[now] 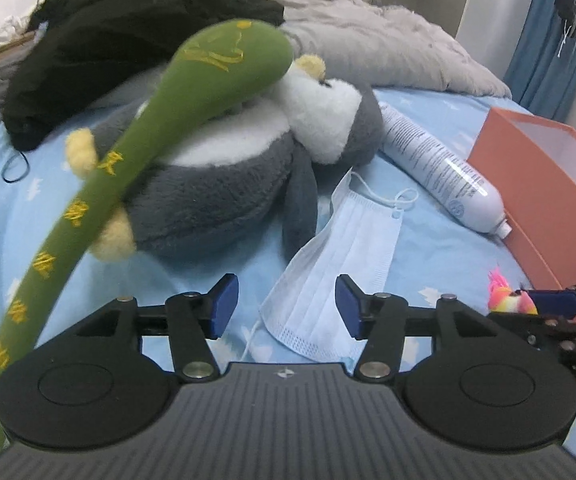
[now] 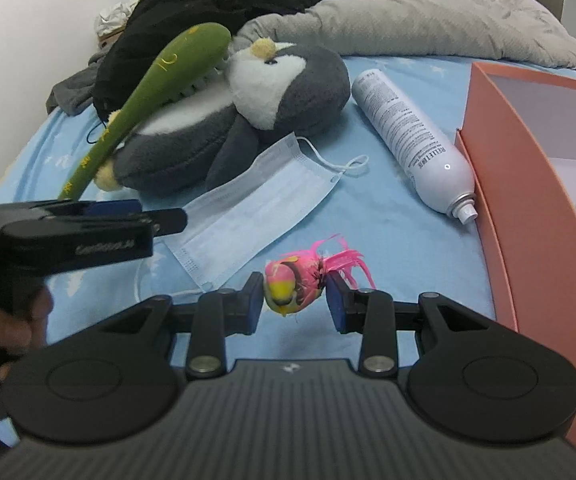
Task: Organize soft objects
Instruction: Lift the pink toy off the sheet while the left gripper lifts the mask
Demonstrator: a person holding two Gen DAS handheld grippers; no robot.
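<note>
A long green plush stick (image 1: 128,152) with yellow embroidery leans across a grey and white plush penguin (image 1: 228,184) lying on the blue bed sheet (image 1: 48,208). My left gripper (image 1: 286,304) is open above a pale blue face mask (image 1: 340,256), and nothing sits between its pads. In the right wrist view, my right gripper (image 2: 294,300) is shut on a small pink and yellow feathered bird toy (image 2: 292,286), held just over the sheet. The left gripper (image 2: 148,214) reaches in from the left there, near the mask (image 2: 256,200), with the penguin (image 2: 280,80) and the stick (image 2: 148,88) behind it.
A white spray can (image 2: 412,136) lies beside an open orange box (image 2: 528,184) on the right. Black clothing (image 1: 128,32) and a grey duvet (image 1: 388,48) are piled at the back of the bed. A hand (image 2: 4,320) holds the left gripper.
</note>
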